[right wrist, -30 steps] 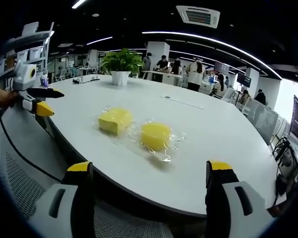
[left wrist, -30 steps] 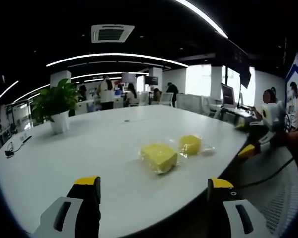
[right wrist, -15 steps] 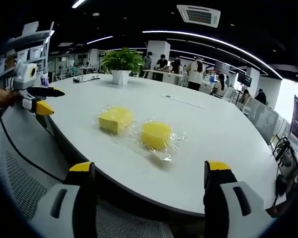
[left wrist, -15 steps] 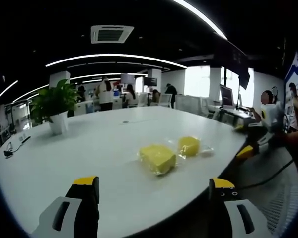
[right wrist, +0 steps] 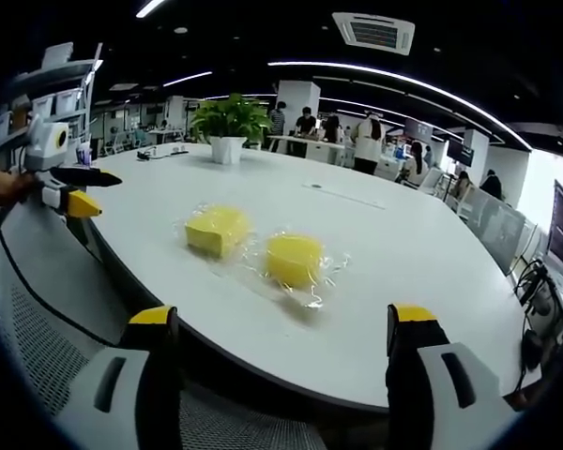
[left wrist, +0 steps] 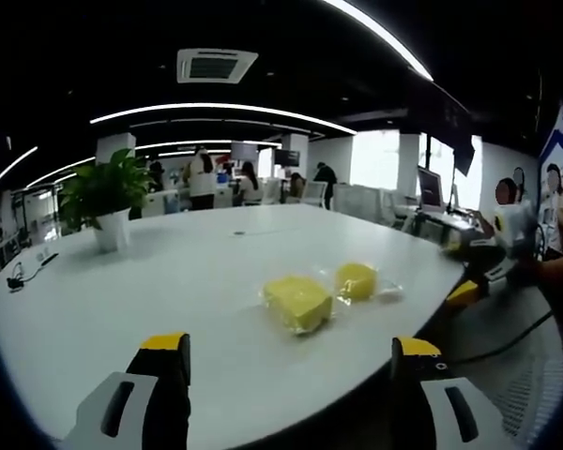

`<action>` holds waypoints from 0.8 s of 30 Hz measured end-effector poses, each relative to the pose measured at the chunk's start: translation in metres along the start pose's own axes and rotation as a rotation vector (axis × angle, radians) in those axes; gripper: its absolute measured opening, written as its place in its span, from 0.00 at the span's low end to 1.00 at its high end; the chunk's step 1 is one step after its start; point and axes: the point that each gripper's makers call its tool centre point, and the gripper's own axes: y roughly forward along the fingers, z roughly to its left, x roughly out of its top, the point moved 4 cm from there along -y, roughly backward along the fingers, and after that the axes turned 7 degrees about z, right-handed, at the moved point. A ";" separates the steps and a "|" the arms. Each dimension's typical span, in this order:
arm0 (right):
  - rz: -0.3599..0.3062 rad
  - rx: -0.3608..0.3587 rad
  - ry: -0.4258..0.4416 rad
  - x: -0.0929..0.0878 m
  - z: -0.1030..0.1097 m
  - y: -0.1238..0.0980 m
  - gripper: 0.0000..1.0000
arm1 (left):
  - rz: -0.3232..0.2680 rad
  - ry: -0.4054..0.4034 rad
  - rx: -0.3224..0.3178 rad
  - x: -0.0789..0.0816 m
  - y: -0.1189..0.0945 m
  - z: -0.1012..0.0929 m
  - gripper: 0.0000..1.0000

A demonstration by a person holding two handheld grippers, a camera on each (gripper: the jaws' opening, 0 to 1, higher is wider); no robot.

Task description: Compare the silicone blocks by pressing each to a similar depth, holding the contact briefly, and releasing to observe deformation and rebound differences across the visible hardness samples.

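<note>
On the white tabletop [right wrist: 422, 272], near its edge, I find two yellow silicone blocks in clear wrap lying just beside each other: a square block [right wrist: 216, 230] and a round block [right wrist: 294, 259]. My right tool [right wrist: 281, 328] has its jaws spread wide, holding nothing, short of the tabletop. My left tool [left wrist: 291, 361] is likewise wide apart and touching nothing.
</note>
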 end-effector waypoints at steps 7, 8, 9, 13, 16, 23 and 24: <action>0.002 0.008 0.002 -0.001 0.000 0.000 0.87 | 0.004 -0.020 0.003 0.000 0.000 0.000 0.88; 0.000 0.007 0.003 0.000 0.000 0.000 0.87 | 0.012 -0.036 -0.003 -0.001 0.000 0.000 0.88; -0.001 0.006 0.002 0.000 0.000 0.000 0.87 | 0.015 -0.040 -0.006 -0.001 0.000 0.000 0.87; -0.011 0.003 0.003 0.001 0.000 0.000 0.88 | 0.002 -0.048 -0.066 0.003 0.000 -0.009 0.88; -0.013 0.003 0.003 0.001 -0.001 0.000 0.88 | 0.002 -0.091 -0.101 0.006 -0.001 -0.010 0.88; -0.032 0.004 0.010 0.003 -0.001 0.000 0.88 | 0.086 -0.090 -0.162 0.006 0.009 -0.004 0.72; -0.033 0.003 0.012 0.003 -0.001 -0.001 0.88 | 0.078 -0.098 -0.169 0.011 0.012 -0.003 0.72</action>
